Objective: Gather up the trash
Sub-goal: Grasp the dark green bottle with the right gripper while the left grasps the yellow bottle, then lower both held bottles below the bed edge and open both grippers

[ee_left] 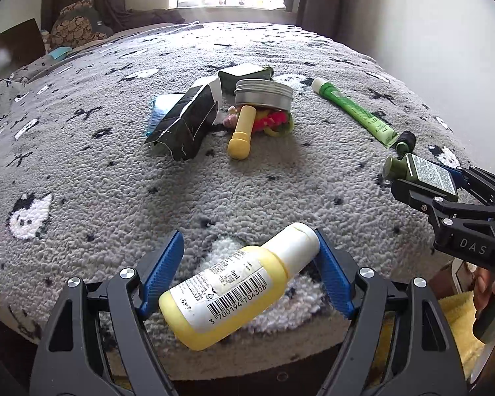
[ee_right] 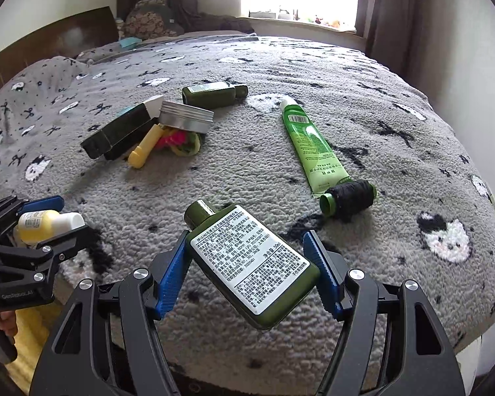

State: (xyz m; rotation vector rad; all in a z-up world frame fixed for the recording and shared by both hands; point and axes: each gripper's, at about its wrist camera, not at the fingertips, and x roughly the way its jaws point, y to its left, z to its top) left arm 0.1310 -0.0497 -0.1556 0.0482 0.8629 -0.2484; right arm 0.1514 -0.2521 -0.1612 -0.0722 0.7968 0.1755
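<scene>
**2 bottles gripped, remaining trash lying on the bed**

You are holding 2 grippers over the near edge of a grey patterned blanket. Your left gripper is pinching a yellow bottle with a white cap; the bottle is sitting crosswise between the blue pads, cap pointing up and to the right, barcode label facing the camera. The right wrist view is showing the same bottle clamped at the far left of its frame.

Your right gripper is pinching a dark green bottle, which is tilting with its cap toward the upper left and its white printed label facing up. Both blue pads are pressing against its sides. The left wrist view is showing that bottle held at the right edge, above the blanket.

Further in, 1 cluster is lying at mid-blanket: a black carton on its side, a round metal tin resting on colourful hair ties, a yellow tube just beside them, and a second dark green bottle behind. Well apart to the right, a green tube is lying with a spool of black thread touching its near end.
</scene>
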